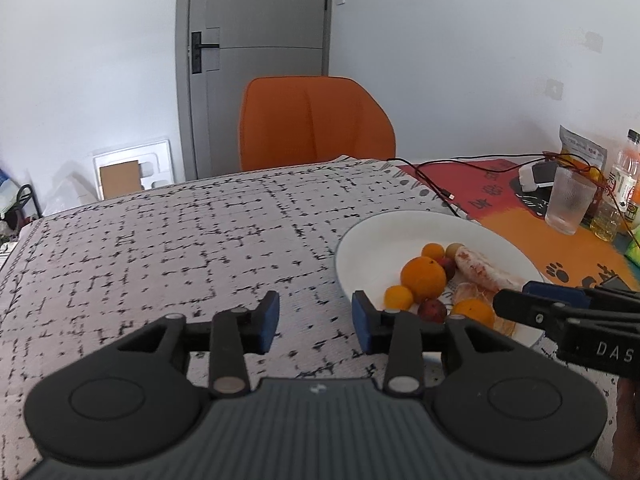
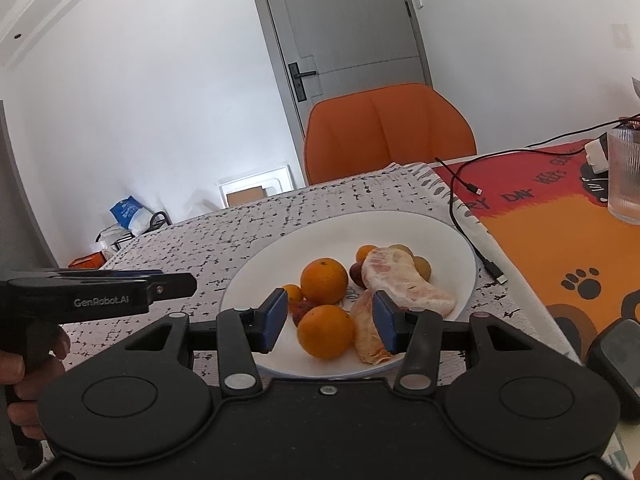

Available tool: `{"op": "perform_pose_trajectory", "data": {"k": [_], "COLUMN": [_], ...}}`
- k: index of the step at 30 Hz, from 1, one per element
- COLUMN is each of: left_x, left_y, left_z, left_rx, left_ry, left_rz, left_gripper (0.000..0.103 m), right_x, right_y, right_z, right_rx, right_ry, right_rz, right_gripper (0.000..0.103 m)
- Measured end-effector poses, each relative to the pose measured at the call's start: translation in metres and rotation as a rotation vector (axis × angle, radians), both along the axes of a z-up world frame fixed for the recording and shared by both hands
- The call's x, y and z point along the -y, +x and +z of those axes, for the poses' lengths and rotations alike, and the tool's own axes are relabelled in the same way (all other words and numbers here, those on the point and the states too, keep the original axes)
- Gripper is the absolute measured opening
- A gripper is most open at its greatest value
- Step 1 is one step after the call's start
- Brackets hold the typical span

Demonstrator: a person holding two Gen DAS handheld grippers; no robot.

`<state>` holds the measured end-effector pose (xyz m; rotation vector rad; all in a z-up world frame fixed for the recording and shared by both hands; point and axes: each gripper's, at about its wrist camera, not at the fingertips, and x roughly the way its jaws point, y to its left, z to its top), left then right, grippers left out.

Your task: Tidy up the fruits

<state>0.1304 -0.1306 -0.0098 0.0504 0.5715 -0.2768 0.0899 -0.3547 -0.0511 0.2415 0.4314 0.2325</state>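
A white plate (image 2: pixel 280 264) on the patterned tablecloth holds several fruits: two oranges (image 2: pixel 325 280), small kumquats (image 2: pixel 293 293), dark red plums (image 2: pixel 356 274), pale round fruits (image 2: pixel 422 267) and peeled pomelo segments (image 2: pixel 404 280). My right gripper (image 2: pixel 330 322) is open over the plate's near edge, its fingers either side of the nearest orange (image 2: pixel 326 332) without touching it. My left gripper (image 1: pixel 315 322) is open and empty above the cloth, left of the plate (image 1: pixel 376 240). The right gripper also shows in the left wrist view (image 1: pixel 516 304).
An orange chair (image 1: pixel 316 120) stands at the table's far side. A black cable (image 2: pixel 468 216) runs beside the plate. A ribbed glass (image 1: pixel 568 200), bottles (image 1: pixel 624 176) and a snack bag (image 1: pixel 580 148) stand on the orange mat at right. A dark device (image 2: pixel 616 356) lies near right.
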Motion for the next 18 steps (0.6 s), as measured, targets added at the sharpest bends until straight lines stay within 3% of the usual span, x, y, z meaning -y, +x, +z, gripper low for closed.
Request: {"op": "perform_pose_trajectory", "data": {"k": [4,11,18], "left_x": [-0.009,-0.027,-0.048], "left_y": [-0.01,-0.03,-0.047], "left_z": [0.004,0.012,0.021], "left_rx": [0.008,0.032,0.042], "left_ry": [0.003,0.02,0.007], "left_rz": [0.021,0.095,0.16], "left_gripper": [0.05,0.077,0.089], "right_x": [-0.003,-0.013,-0.027], "right_y": [-0.003,-0.01,-0.023], "right_z": [0.002,0.006,0.016], "right_rx": [-0.001,-0.006,0.016], "right_ry": [0.003,0.004,-0.013], "right_rz": [0.009,0.025,0.062], "right_gripper": [0.048,0.056,0.076]}}
